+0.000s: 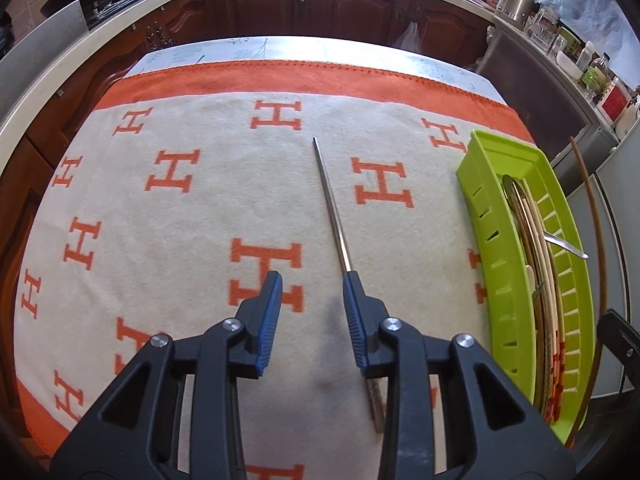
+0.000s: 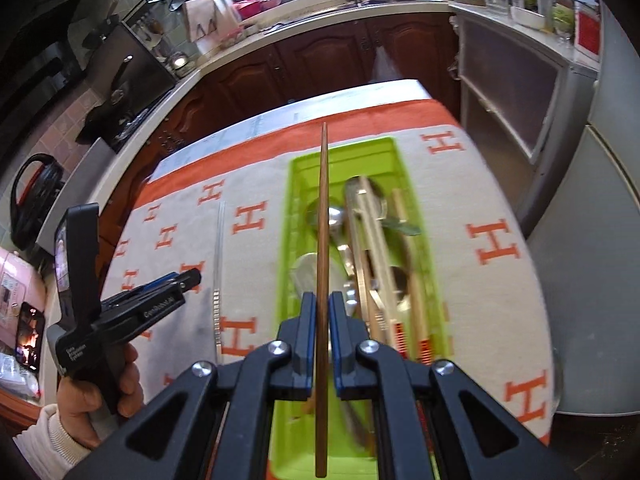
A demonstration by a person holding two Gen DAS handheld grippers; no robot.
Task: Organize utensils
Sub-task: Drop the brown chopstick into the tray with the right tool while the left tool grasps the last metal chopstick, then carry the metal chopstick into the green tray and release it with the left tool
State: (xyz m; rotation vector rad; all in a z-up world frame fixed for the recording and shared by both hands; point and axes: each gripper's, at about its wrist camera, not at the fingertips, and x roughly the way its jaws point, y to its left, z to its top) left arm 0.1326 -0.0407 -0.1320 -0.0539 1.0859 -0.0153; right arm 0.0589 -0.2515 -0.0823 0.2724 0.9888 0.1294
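Note:
My right gripper (image 2: 322,300) is shut on a brown wooden chopstick (image 2: 323,216) and holds it in the air over the lime-green slotted tray (image 2: 297,184). The tray holds several spoons (image 2: 338,216) and pale chopsticks. In the left wrist view the same tray (image 1: 480,200) stands at the right, with the wooden chopstick (image 1: 594,220) rising beyond it. A thin metal chopstick (image 1: 332,208) lies on the cloth and runs under the right fingertip of my left gripper (image 1: 313,280). That gripper is open with nothing between its blue pads. The right wrist view shows it (image 2: 188,278) held low beside the metal chopstick (image 2: 219,256).
A cream towel with orange H marks and an orange border (image 1: 176,172) covers the table. Dark wooden cabinets (image 1: 352,4) and a counter curve behind it. A grey cabinet and fridge (image 2: 600,240) stand close to the table's right edge. A person's hand (image 2: 80,404) grips the left tool.

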